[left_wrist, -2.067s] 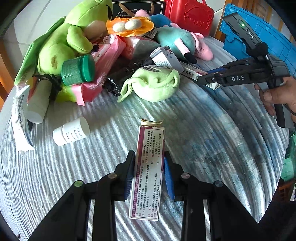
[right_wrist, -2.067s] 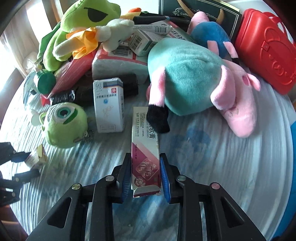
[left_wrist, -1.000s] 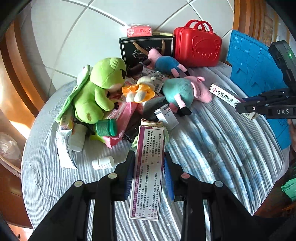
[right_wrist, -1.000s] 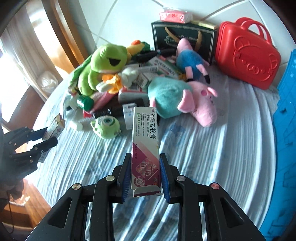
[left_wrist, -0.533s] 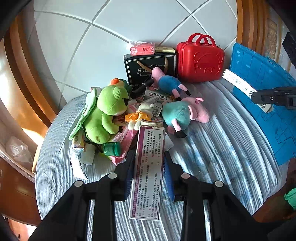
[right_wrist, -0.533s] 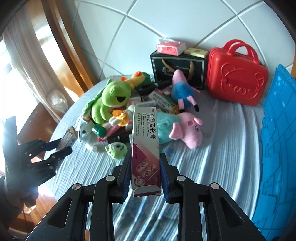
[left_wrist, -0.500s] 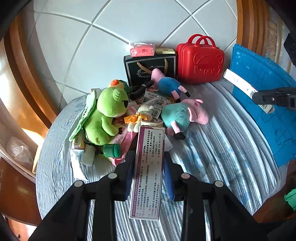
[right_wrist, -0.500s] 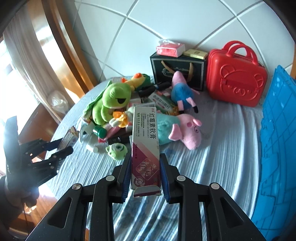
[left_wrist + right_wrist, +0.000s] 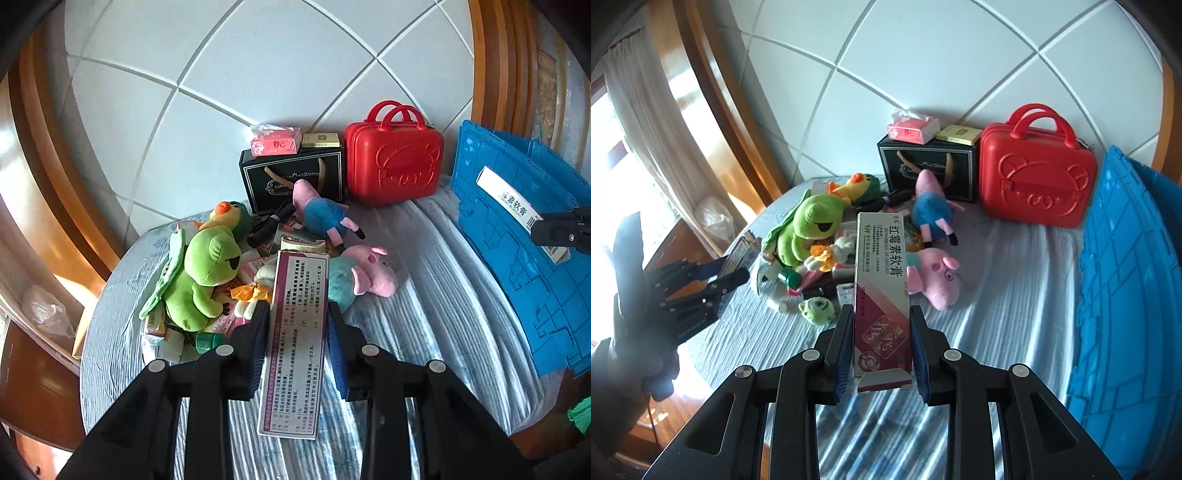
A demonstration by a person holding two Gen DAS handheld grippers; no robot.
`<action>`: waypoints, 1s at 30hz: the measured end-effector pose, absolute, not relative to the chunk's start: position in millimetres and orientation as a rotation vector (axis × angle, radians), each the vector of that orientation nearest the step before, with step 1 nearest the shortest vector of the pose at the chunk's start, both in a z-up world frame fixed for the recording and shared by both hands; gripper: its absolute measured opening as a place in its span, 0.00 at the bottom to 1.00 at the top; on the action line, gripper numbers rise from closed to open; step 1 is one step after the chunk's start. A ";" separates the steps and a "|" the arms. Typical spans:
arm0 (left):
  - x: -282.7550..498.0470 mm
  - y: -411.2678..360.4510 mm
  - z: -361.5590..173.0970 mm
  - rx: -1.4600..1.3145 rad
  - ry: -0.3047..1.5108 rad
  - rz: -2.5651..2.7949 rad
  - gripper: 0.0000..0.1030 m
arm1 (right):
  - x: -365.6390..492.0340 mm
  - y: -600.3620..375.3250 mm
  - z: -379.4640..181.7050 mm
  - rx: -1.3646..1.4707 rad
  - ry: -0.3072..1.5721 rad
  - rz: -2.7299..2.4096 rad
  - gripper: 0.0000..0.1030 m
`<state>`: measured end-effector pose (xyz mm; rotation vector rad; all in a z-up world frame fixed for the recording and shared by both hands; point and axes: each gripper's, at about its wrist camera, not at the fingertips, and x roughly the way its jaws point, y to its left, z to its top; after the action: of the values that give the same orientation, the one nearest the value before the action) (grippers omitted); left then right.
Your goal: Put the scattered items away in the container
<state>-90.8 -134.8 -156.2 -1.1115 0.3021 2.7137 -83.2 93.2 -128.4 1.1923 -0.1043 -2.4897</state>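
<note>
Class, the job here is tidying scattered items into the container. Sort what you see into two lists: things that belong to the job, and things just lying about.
Belongs to the job:
- left gripper, shut on the medicine box
- right gripper, shut on the ointment box
- blue crate
- frog plush
- pink pig plush

Just lying about:
- red case
- black gift bag
- striped tablecloth

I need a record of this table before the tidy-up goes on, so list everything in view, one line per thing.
blue crate: 1, blue, table's right edge
red case: 1, red, by the wall
black gift bag: 1, black, left of the case
pink tissue pack: 1, pink, on the bag
frog plush: 1, green, in the pile
pig plush: 1, pink, right of the pile
ointment box: 1, white and maroon, in the right gripper
medicine box: 1, white with purple border, in the left gripper
</note>
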 end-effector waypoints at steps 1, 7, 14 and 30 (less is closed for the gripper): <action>-90.8 -130.3 -152.7 -1.106 0.301 2.721 0.29 | -82.5 98.6 -125.5 1.190 -0.104 -2.490 0.27; -95.1 -105.8 -136.9 -1.090 0.295 2.749 0.29 | -79.4 127.2 -110.3 1.167 -0.095 -2.493 0.27; -97.7 -77.7 -118.2 -1.070 0.319 2.777 0.29 | -78.2 160.1 -94.0 1.142 -0.070 -2.511 0.27; -114.7 41.9 -79.4 -0.974 0.376 2.671 0.29 | -56.1 265.4 -70.8 1.125 -0.244 -2.649 0.27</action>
<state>-114.7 41.9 -79.4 -0.9737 0.3762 2.6706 -56.1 265.4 -70.8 1.1247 -0.2440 -2.6488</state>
